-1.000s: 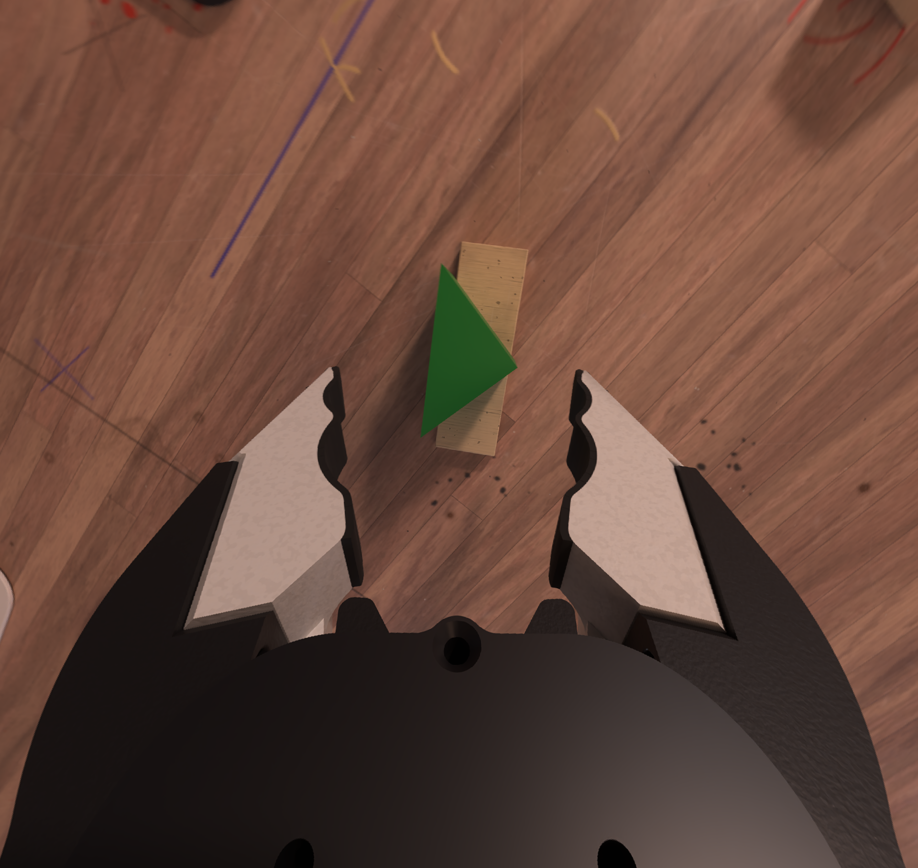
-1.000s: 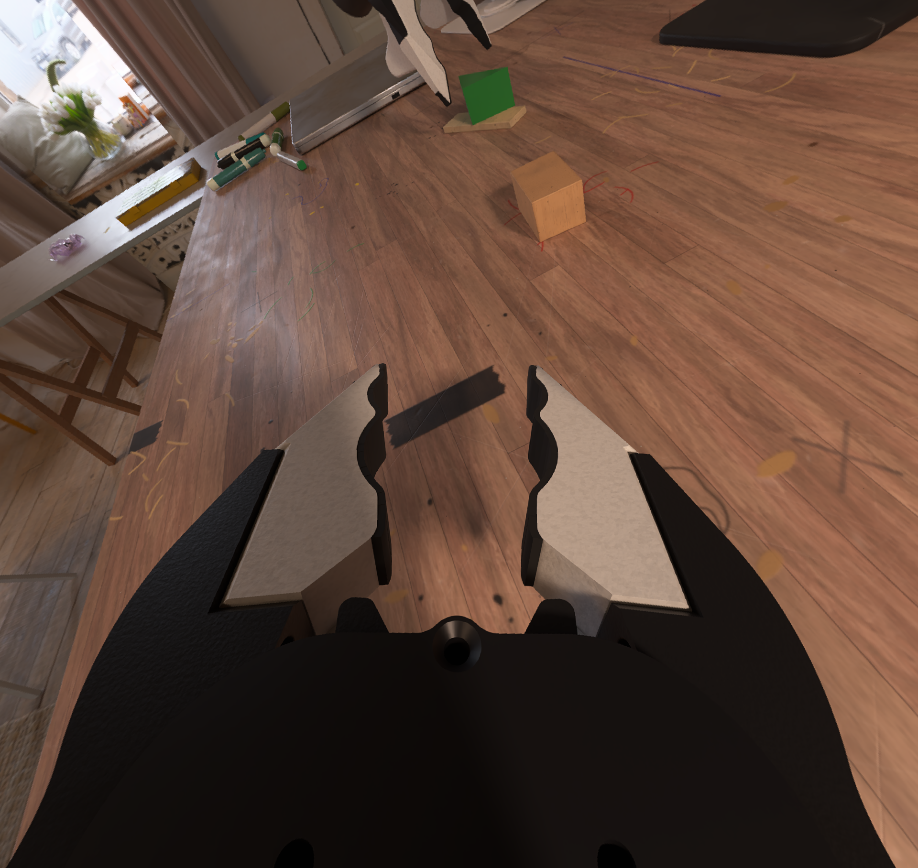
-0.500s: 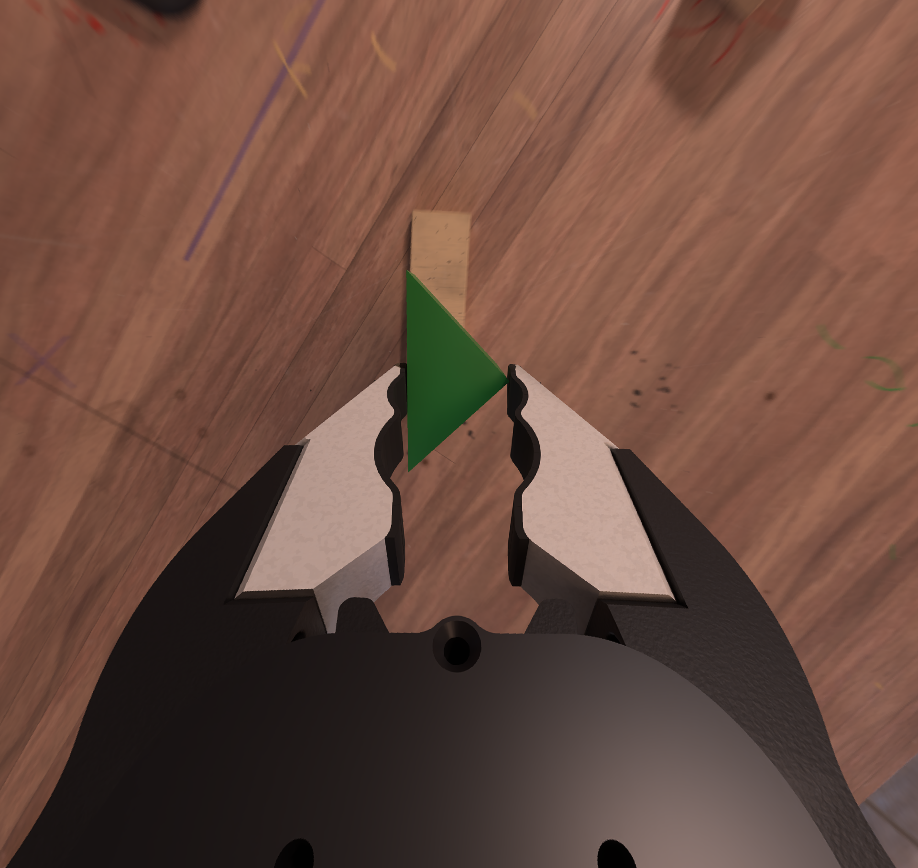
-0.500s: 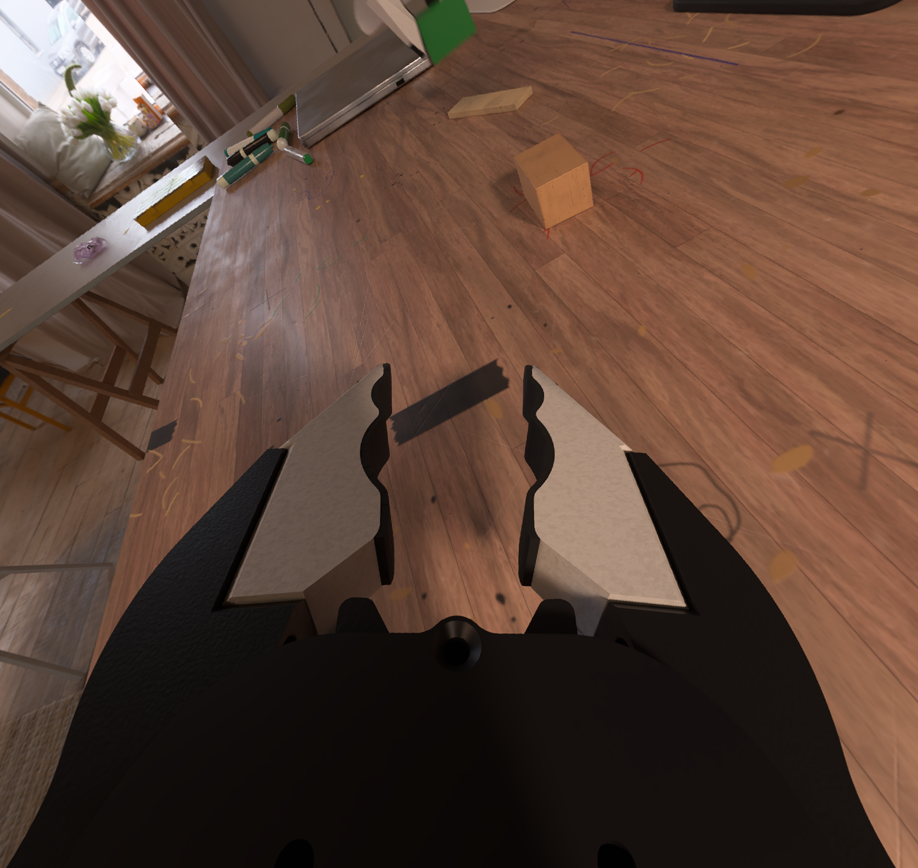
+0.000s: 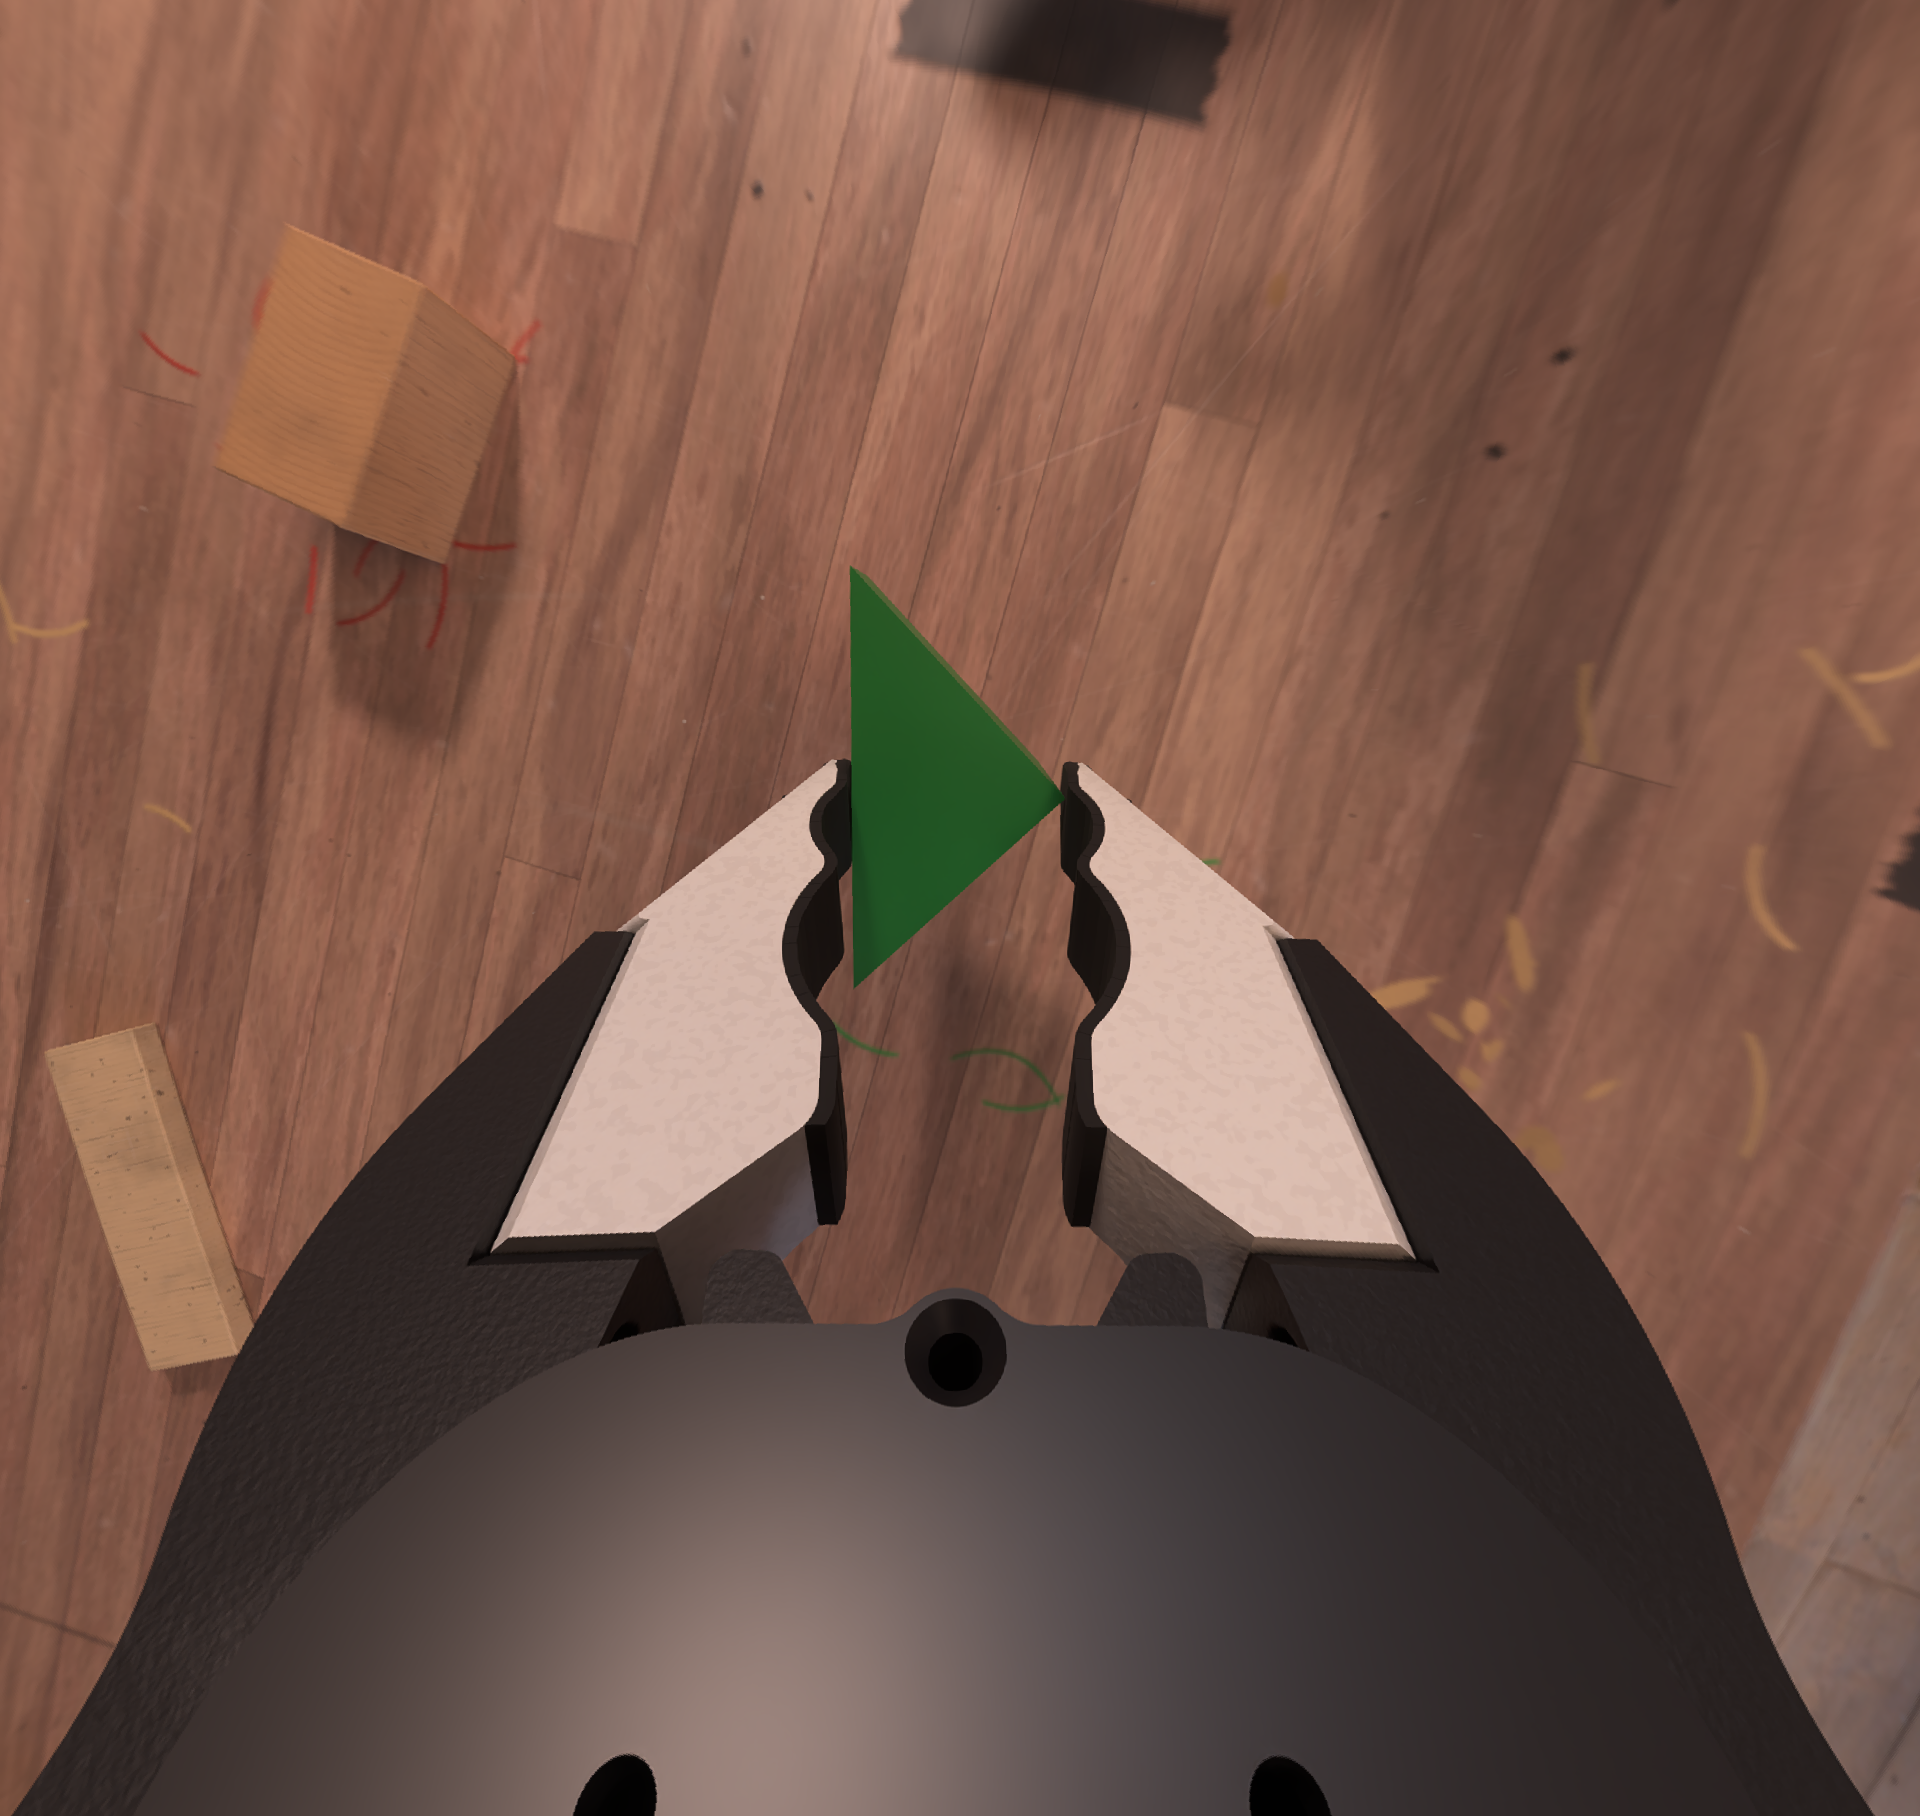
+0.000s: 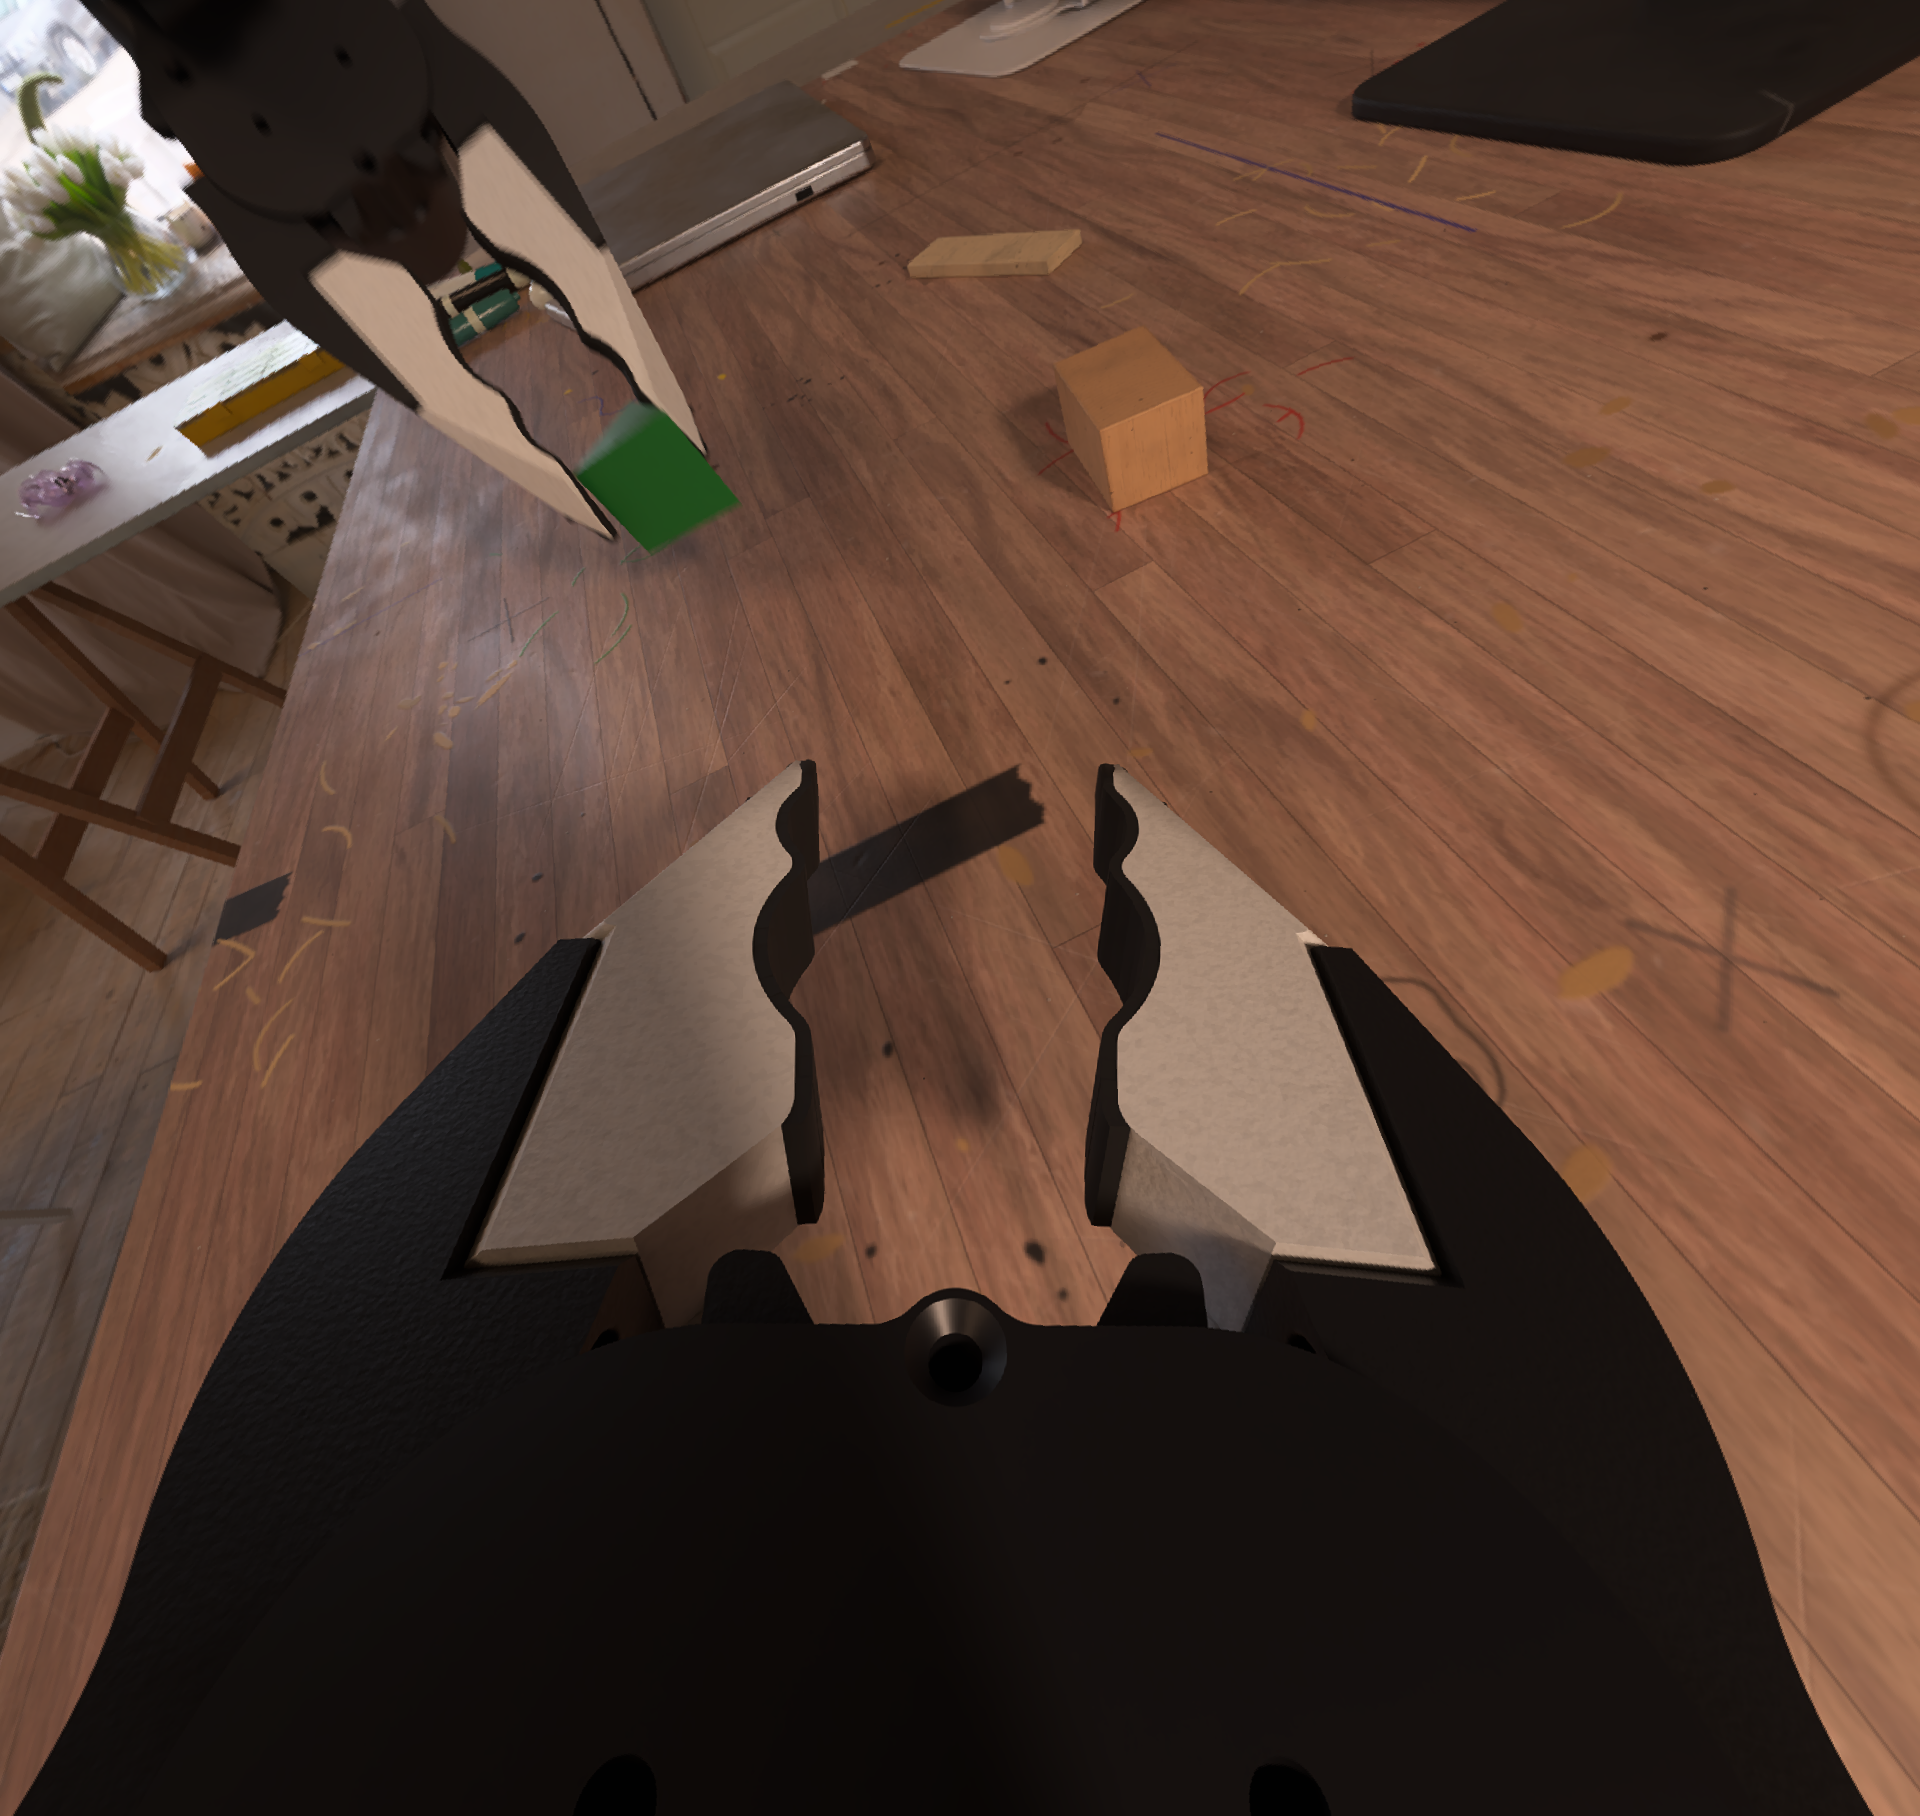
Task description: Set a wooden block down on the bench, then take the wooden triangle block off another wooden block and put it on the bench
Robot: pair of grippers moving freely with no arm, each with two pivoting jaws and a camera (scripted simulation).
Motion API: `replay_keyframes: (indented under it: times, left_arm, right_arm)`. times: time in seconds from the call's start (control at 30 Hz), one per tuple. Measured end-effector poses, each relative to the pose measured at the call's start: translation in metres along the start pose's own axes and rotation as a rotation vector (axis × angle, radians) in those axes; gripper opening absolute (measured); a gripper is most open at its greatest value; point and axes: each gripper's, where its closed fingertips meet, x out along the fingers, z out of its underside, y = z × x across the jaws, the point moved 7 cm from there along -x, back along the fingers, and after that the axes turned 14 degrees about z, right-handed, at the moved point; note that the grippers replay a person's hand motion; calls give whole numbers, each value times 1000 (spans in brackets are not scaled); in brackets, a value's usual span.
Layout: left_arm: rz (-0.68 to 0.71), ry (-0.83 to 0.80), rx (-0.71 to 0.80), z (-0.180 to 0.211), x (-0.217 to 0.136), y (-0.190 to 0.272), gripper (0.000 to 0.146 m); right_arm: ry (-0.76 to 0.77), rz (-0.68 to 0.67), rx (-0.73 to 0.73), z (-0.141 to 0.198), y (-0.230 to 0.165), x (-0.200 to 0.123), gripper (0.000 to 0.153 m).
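My left gripper (image 5: 956, 779) is shut on the green triangle block (image 5: 930, 790) and holds it just above the wooden bench (image 5: 1351, 571), near green scribble marks. In the right wrist view the left gripper (image 6: 649, 483) hangs at the upper left with the green block (image 6: 657, 490) between its tips. The flat pale wooden block (image 5: 145, 1195) lies bare on the bench at the lower left, also shown far off (image 6: 994, 253). A wooden cube (image 5: 364, 395) stands on red marks, also shown (image 6: 1135, 416). My right gripper (image 6: 954, 790) is open and empty over the bench.
A strip of black tape (image 6: 920, 847) lies on the bench just ahead of the right gripper, also shown (image 5: 1060, 36). A closed grey laptop (image 6: 727, 192), markers (image 6: 483, 296), a white lamp base (image 6: 1034, 26) and a black stand base (image 6: 1621, 93) sit at the far side. The bench edge (image 6: 197, 1028) runs at the left.
My left gripper shut on the green triangle, lifted it off the flat block and carried it across the bench, lowering it close to the surface. The right gripper has barely moved.
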Motion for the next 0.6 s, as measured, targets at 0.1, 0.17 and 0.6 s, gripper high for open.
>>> replay_keyframes:
  times: [0.1,0.17,0.6]
  left_arm:
    - [-62,-98,-23,-2,14,-15,40]
    - [-99,-133,-126,-7,12,-38,40]
    - [-105,-206,-371,-25,28,-118,40]
  right_arm:
    - [10,-1,12,0,1,-1,53]
    - [4,-5,18,0,2,0,53]
    - [8,-16,34,0,2,-2,52]
